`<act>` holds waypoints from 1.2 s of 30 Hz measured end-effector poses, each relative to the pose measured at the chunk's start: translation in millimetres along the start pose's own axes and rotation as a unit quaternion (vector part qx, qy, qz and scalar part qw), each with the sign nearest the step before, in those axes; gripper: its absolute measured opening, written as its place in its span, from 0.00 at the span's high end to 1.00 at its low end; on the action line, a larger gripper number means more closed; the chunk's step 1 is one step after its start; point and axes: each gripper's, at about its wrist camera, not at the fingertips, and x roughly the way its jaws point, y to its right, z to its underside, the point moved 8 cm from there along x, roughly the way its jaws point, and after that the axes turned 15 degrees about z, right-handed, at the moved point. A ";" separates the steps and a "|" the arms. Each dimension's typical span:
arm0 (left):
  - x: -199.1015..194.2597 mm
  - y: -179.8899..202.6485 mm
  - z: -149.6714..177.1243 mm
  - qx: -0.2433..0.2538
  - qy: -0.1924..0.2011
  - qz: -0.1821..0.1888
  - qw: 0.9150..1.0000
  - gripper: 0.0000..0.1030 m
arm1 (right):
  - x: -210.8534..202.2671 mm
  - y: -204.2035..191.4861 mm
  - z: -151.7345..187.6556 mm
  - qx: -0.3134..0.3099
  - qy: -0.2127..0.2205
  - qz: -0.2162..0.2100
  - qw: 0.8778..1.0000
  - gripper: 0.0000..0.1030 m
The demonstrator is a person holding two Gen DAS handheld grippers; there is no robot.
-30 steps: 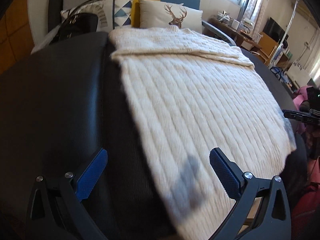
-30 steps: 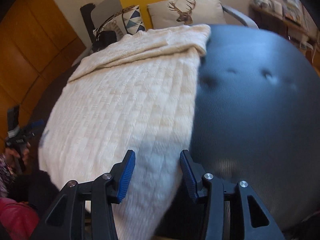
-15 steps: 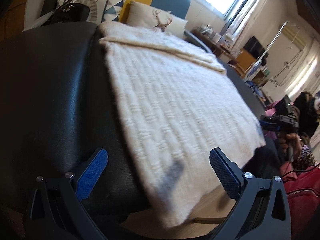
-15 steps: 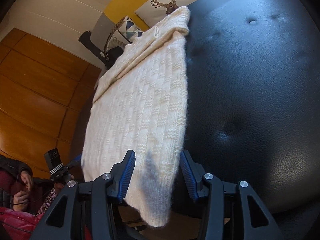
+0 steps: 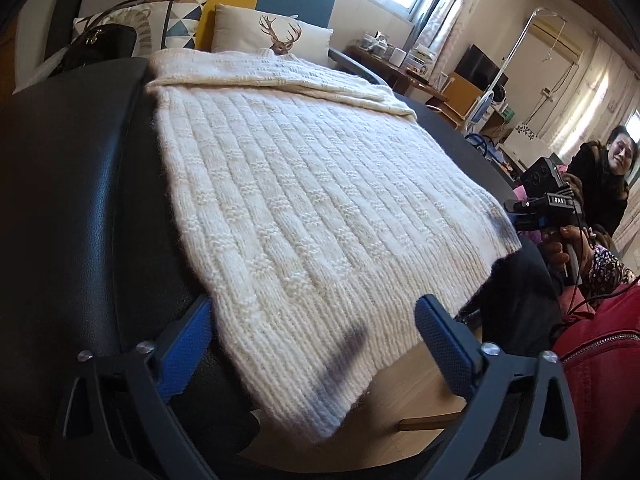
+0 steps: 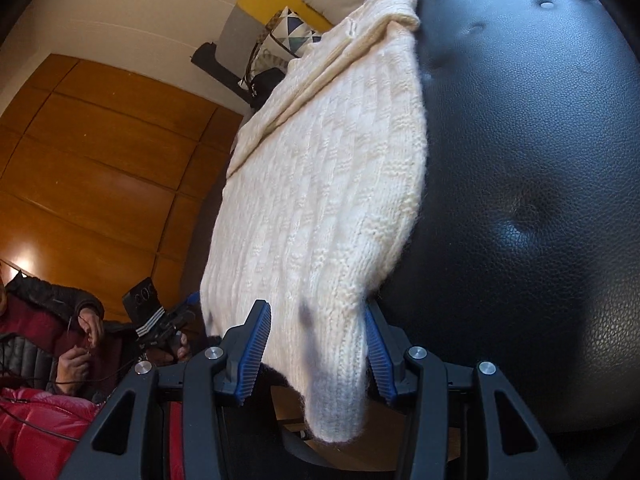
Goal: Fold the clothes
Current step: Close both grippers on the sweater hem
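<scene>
A cream knitted sweater (image 5: 304,200) lies flat on a black leather ottoman (image 5: 72,208), its far end folded over and its near hem hanging over the front edge. My left gripper (image 5: 312,344) is open, its blue pads either side of the hem's left corner. My right gripper (image 6: 316,344) is open, its blue pads straddling the hem's right corner (image 6: 328,352) without pinching it. The sweater (image 6: 328,184) runs away from the right gripper along the ottoman (image 6: 520,160). The right gripper shows in the left wrist view (image 5: 516,216).
Cushions (image 5: 276,34) and a black handbag (image 5: 100,42) sit beyond the ottoman's far end. A person (image 5: 600,184) sits to the right, with a red bag (image 5: 600,364) on the wooden floor. A wooden wall panel (image 6: 100,168) stands to the left.
Both grippers dropped lower and moved in at the front edge, so the hanging hem corners now sit between their open pads. The sweater has not moved.
</scene>
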 end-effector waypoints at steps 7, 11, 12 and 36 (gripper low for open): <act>-1.5 -3.5 -1.0 -0.015 -0.001 0.008 1.000 0.28 | 0.0 2.1 1.0 -0.002 -0.009 -0.010 1.000 0.54; 2.8 0.9 0.1 0.004 -0.012 -0.009 1.000 0.25 | -4.5 13.6 -1.3 0.030 -0.009 -0.028 0.999 0.57; 4.5 2.5 0.3 0.008 -0.014 -0.011 1.000 0.21 | -5.7 16.5 -1.9 0.038 -0.009 -0.033 0.999 0.57; -16.2 -29.1 -1.2 -0.065 0.031 -0.016 0.997 0.80 | 19.9 3.8 -1.5 0.022 -0.007 -0.007 1.000 0.87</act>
